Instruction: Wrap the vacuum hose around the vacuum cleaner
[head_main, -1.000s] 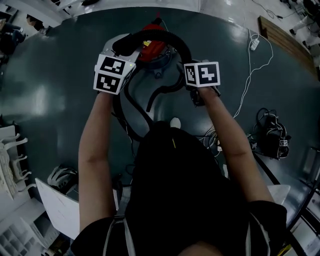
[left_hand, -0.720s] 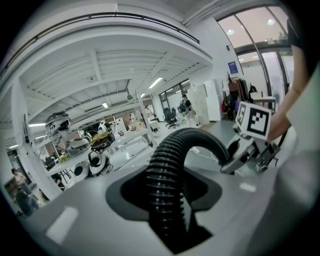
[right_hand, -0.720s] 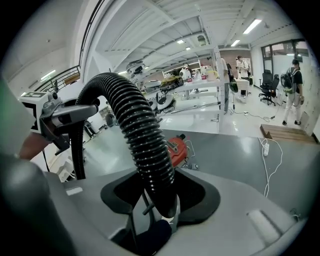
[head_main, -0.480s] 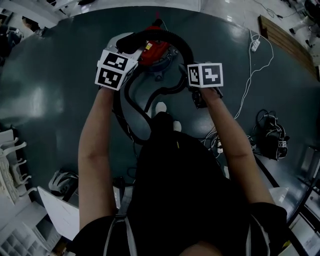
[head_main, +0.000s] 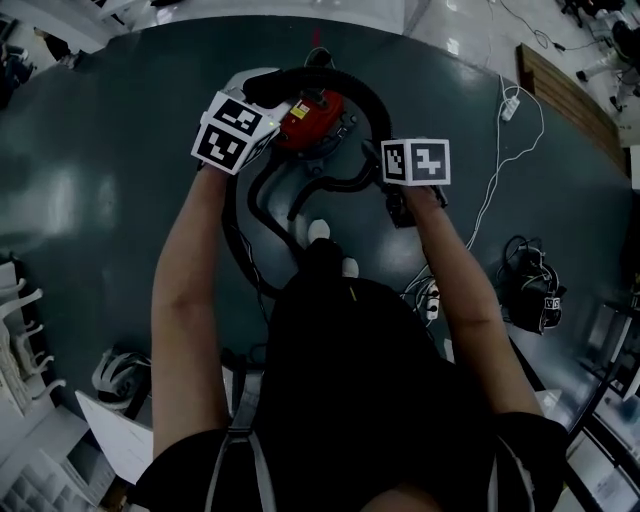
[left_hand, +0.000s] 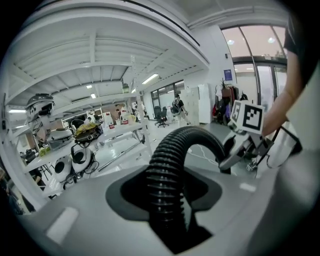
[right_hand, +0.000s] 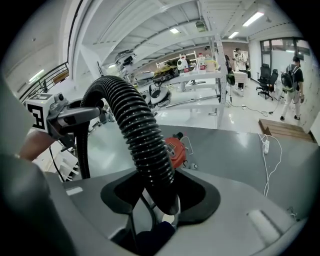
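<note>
The left gripper (left_hand: 165, 200) and the right gripper (right_hand: 160, 200) each have their jaws pinching the ribbed hose (head_main: 355, 85). It arches above the red vacuum cleaner (head_main: 312, 115), which sits on the floor (head_main: 120, 180). To my eye, the loop should come down evenly with both grips firm, then sit snug around the body without kinks.

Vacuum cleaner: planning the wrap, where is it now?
Head view, top centre: the red vacuum cleaner sits on the floor, half-ringed by the hose, beside the left gripper.
</note>
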